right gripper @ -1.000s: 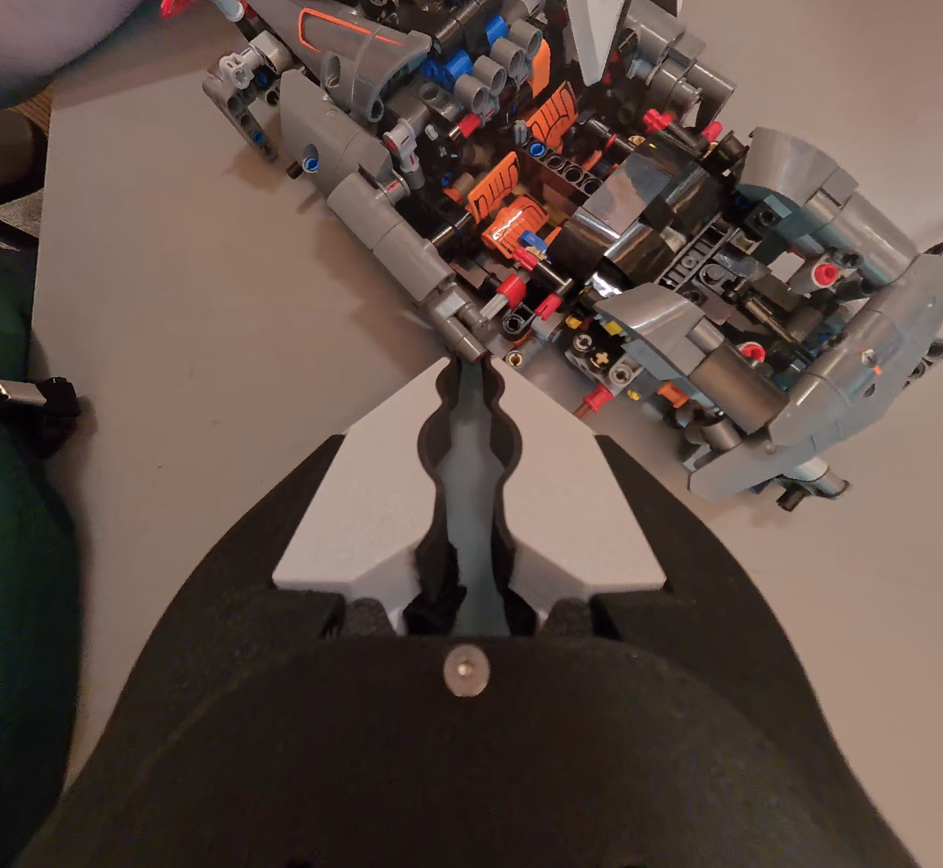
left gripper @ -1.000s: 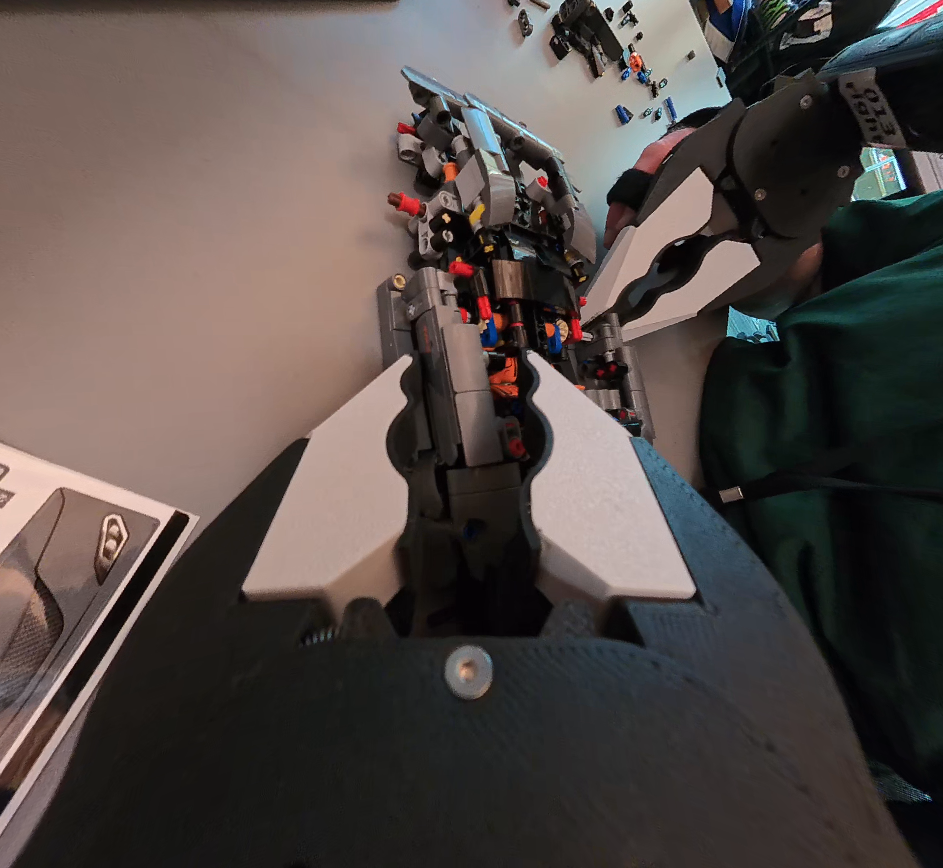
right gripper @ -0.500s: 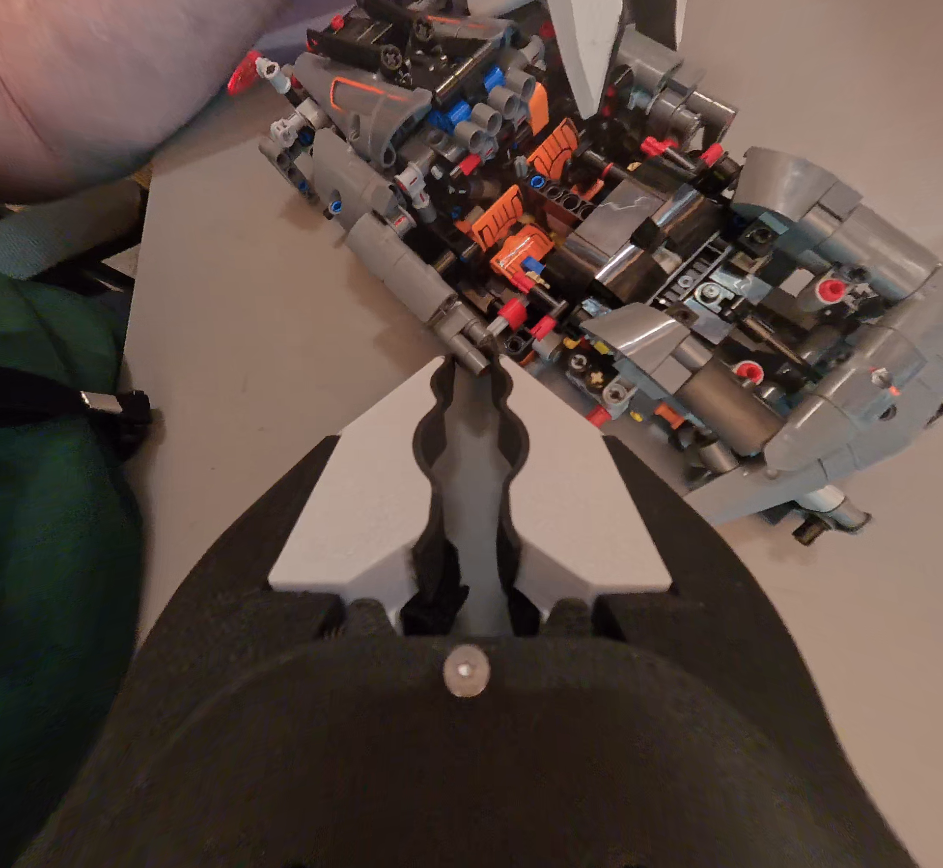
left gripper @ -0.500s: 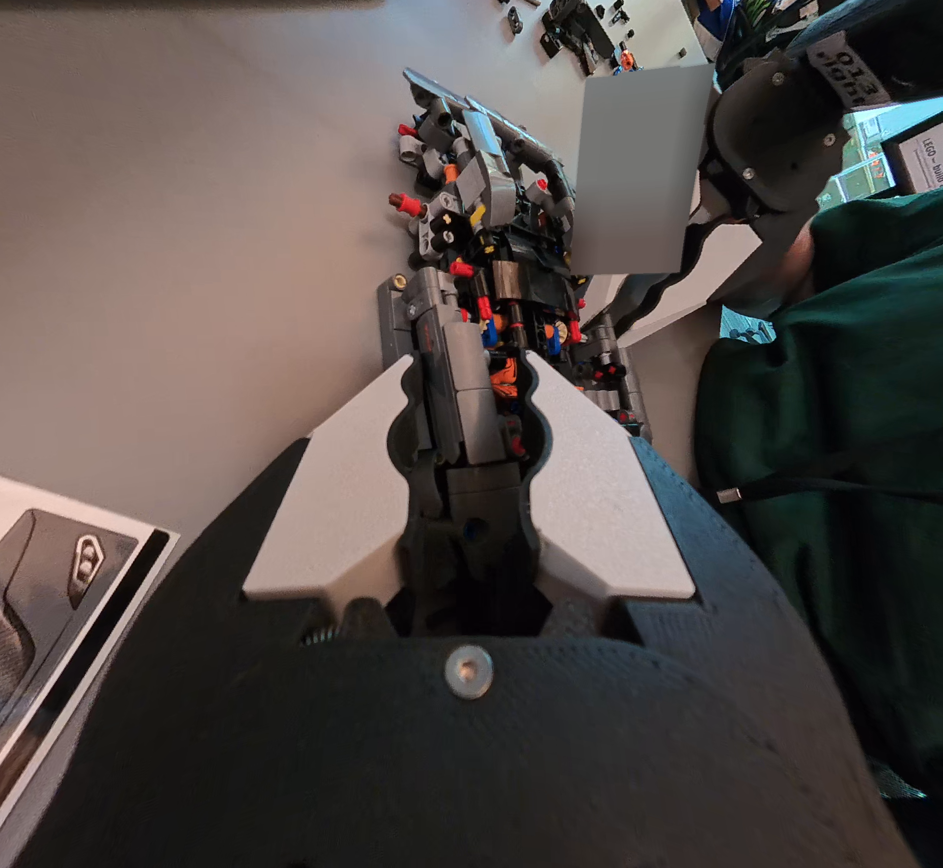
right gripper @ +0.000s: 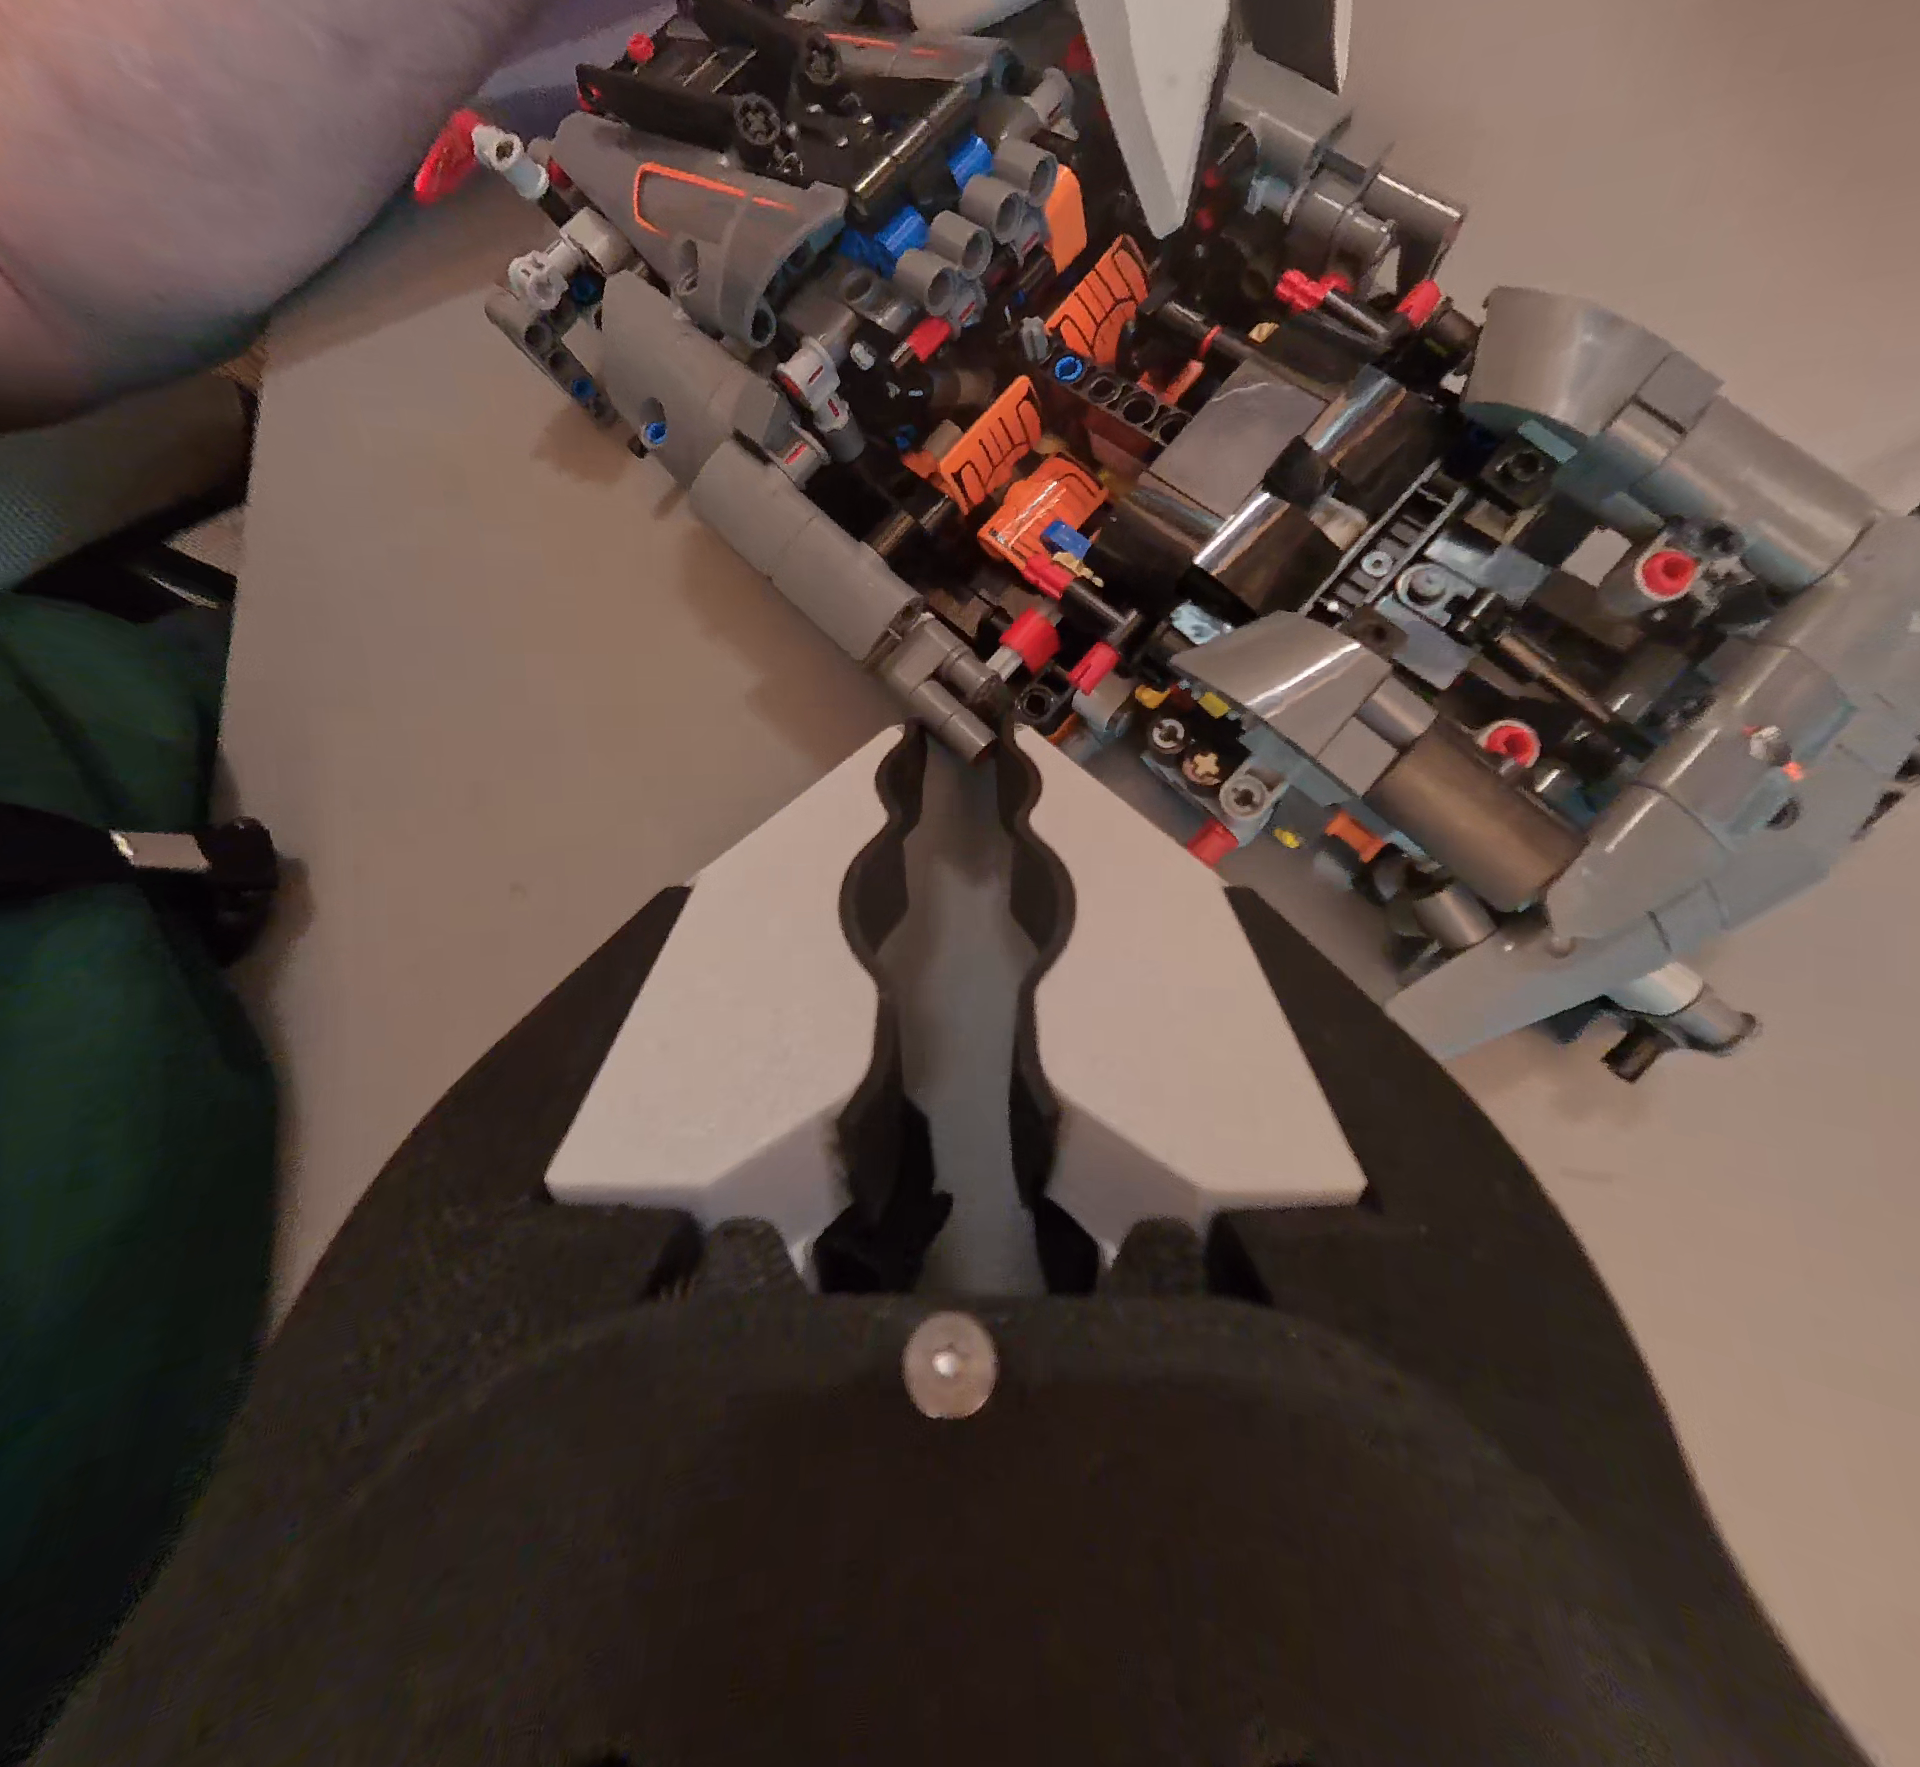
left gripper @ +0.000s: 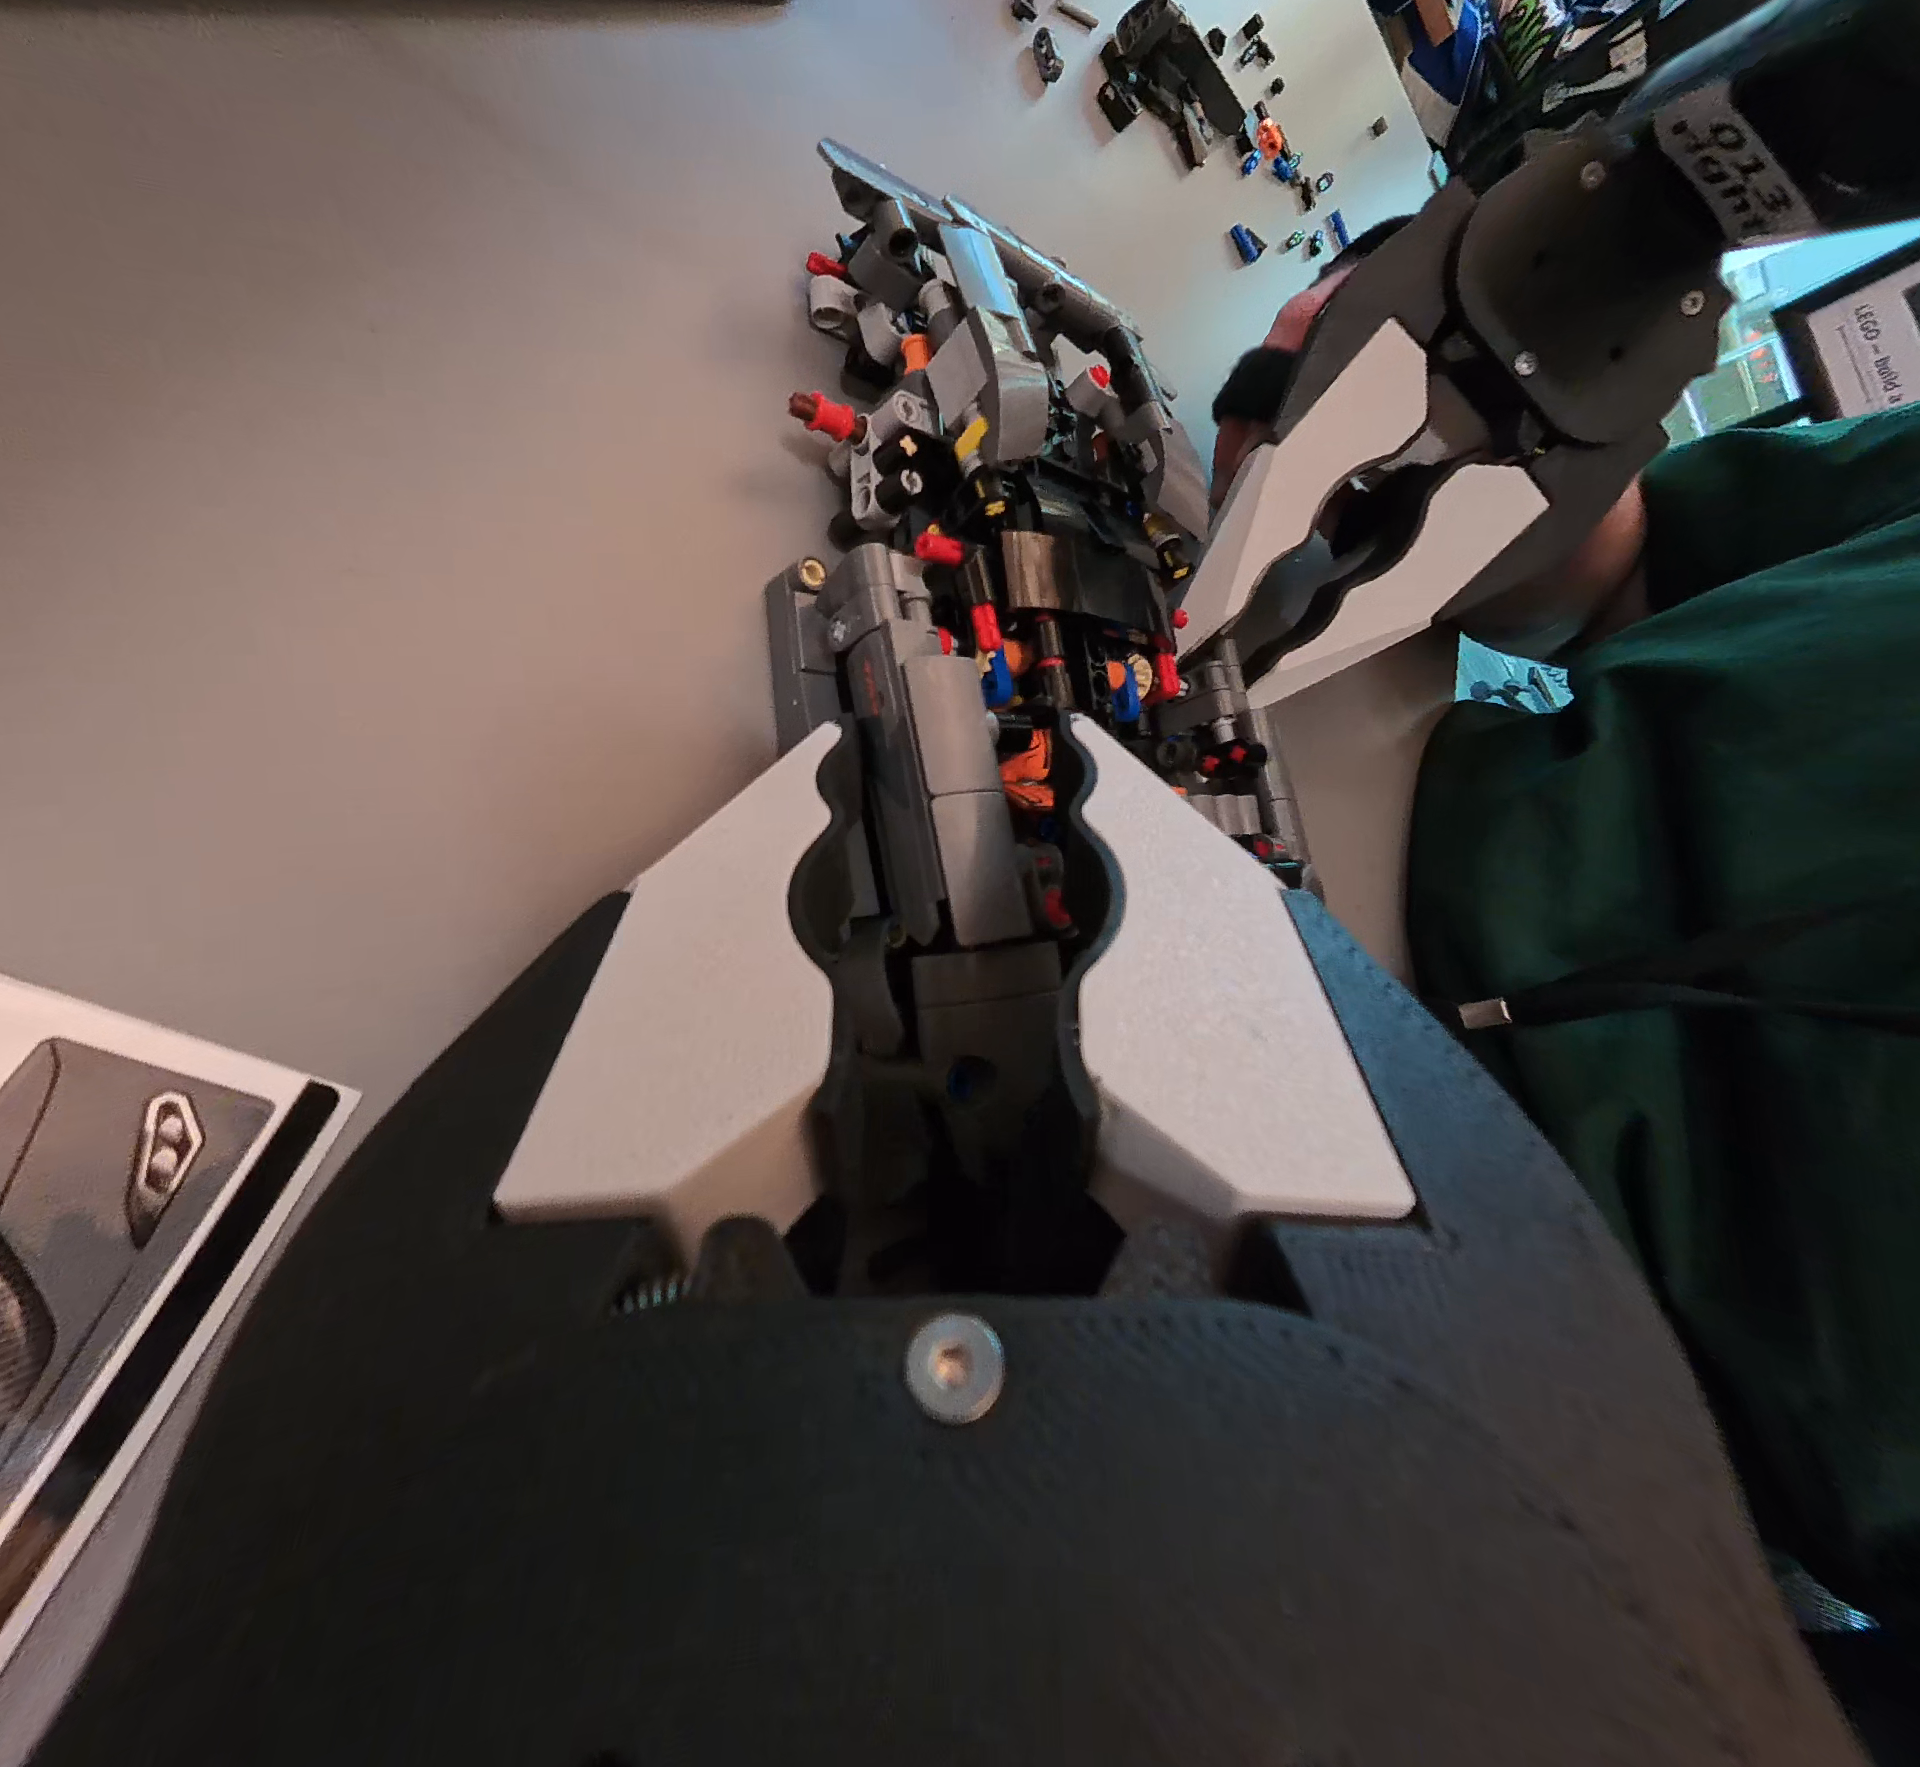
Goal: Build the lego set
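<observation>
Left tongs (left gripper: 956, 761) clamped on car (left gripper: 997, 512) side panel. Right tongs (right gripper: 961, 746) nearly closed, empty, tips just at car's grey sill (contact unclear). Body mostly built; loose parts (left gripper: 1174, 70) lie well beyond left tongs, unplaced.

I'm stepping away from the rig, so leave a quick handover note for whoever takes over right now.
Left gripper: shut on the lego car model, clamping the grey side panel at one end.
Right gripper: empty, jaws nearly shut, tips at the model's opposite side rail.
Model lies on the grey table; loose lego parts lie beyond it; instruction booklet beside the left gripper.
Done: chassis, orange seats and grey body panels are largely assembled.
Left: the loose parts are still unattached.
</observation>
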The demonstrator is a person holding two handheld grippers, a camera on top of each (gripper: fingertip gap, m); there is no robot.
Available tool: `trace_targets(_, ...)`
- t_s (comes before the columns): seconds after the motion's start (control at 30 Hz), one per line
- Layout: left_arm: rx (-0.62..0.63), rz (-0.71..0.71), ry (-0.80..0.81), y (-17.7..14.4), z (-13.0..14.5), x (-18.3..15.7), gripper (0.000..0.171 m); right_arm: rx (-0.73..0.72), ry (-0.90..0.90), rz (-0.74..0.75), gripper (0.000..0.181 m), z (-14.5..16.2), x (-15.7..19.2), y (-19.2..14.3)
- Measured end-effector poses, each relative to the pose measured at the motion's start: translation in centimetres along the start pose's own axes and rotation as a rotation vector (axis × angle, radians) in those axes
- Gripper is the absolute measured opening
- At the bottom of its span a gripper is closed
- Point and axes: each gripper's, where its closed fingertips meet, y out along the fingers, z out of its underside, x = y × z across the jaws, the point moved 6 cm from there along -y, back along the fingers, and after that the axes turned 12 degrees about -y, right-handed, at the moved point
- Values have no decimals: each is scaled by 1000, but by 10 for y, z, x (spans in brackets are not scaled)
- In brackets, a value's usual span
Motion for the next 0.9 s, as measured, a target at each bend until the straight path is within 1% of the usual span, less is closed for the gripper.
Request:
trace_targets(0.07,1,-3,5,0,0,0,35,29,-47,26,17,0,0,-2)
trace_targets(0.2,2,-7,8,0,0,-1,35,40,-111,69,8,-1,-1,-10)
trace_targets(0.33,0,-11,11,0,0,-1,34,55,-157,95,4,0,1,-7)
trace_targets(0.53,-3,-17,10,-1,0,0,35,51,-151,129,2,-1,0,-4)
trace_targets(0.7,-5,-13,-1,-1,0,0,35,39,-88,121,0,-1,-1,-4)
trace_targets(0.8,-16,-31,-8,-4,0,2,34,27,-72,146,0,-1,-5,-2)
trace_targets(0.9,-21,-13,-22,-4,0,3,34,51,-131,174,1,-2,-4,-2)
